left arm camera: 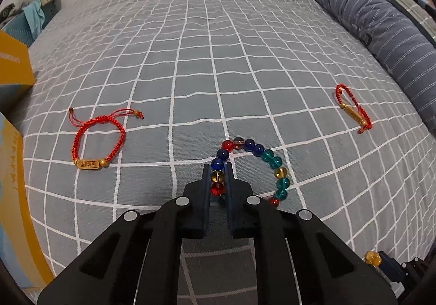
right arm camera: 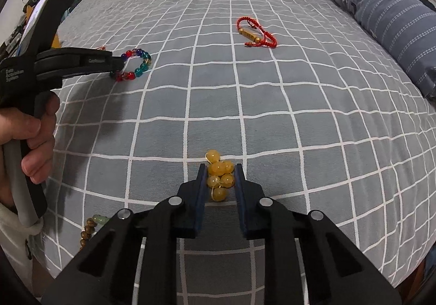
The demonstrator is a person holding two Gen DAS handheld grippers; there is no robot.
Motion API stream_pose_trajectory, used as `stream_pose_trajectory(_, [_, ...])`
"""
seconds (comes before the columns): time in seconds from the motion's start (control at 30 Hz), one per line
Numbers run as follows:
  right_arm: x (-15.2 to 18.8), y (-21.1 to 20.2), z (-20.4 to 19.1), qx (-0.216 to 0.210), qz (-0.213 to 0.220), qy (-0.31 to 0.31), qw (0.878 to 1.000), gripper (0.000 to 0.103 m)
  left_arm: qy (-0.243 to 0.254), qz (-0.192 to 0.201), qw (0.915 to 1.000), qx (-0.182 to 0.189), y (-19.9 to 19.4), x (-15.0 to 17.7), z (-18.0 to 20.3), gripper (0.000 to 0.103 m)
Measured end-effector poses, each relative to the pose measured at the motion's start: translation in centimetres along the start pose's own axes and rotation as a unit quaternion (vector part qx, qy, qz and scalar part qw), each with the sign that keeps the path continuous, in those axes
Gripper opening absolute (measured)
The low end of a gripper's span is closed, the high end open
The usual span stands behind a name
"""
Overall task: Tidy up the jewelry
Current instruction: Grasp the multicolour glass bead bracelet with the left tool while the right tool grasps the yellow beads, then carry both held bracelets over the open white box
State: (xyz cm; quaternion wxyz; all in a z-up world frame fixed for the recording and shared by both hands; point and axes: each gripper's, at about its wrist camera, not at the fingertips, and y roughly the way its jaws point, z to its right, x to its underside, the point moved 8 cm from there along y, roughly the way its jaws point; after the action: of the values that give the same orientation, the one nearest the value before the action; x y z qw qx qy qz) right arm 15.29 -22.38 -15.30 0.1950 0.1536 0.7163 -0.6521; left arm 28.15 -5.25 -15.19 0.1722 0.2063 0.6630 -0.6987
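Observation:
My left gripper [left arm camera: 217, 167] is shut on the multicoloured glass bead bracelet [left arm camera: 273, 162], pinching its yellow and red beads; the rest of the loop lies on the bed to the right. It also shows in the right wrist view [right arm camera: 136, 65]. My right gripper [right arm camera: 220, 167] is shut on a bunched yellow bead bracelet [right arm camera: 220, 177]. A red cord bracelet with a gold tag [left arm camera: 94, 141] lies left of my left gripper. A second red cord bracelet [left arm camera: 353, 109] lies at right, and shows in the right wrist view [right arm camera: 254, 32].
The bed has a grey sheet with white grid lines [left arm camera: 204, 60]. A blue striped pillow [left arm camera: 381, 32] lies along the right side. Yellow cardboard boxes [left arm camera: 13, 65] stand at the left edge. A brown and green bead bracelet [right arm camera: 90, 228] lies near the front edge.

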Motion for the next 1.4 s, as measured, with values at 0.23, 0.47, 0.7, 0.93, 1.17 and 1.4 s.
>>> stream_pose_trajectory(0.23, [-0.2, -0.5, 0.4, 0.010, 0.005, 0.009, 1.000, 0.009, 0.002, 0.007, 1.0000, -0.006, -1.4, -0.2, -0.4, 0.009])
stream_pose_trajectory(0.47, [-0.9, -1.1, 0.6, 0.013, 0.015, 0.014, 1.000, 0.009, 0.002, 0.015, 0.9999, -0.004, -2.9, -0.4, -0.8, 0.009])
stream_pose_trajectory(0.7, [-1.5, -1.6, 0.9, 0.021, 0.020, 0.015, 0.999, 0.009, 0.017, 0.027, 0.9994, -0.011, -4.6, -0.6, -0.3, 0.009])
stream_pose_trajectory(0.93, [-1.8, -2.4, 1.7, 0.027, 0.027, 0.024, 0.999, 0.009, 0.015, 0.018, 0.9997, -0.005, -5.1, -0.5, -0.3, 0.009])
stream_pose_trajectory(1.17, [-2.1, -2.8, 2.0, 0.030, 0.031, 0.027, 0.999, 0.009, 0.013, 0.020, 0.9997, 0.004, -6.4, -0.4, -0.3, 0.009])
stream_pose_trajectory(1.4, [-3.0, -3.3, 1.8, 0.029, 0.041, 0.025, 0.998, 0.009, 0.016, 0.028, 0.9994, 0.010, -7.8, -0.4, -0.3, 0.009])
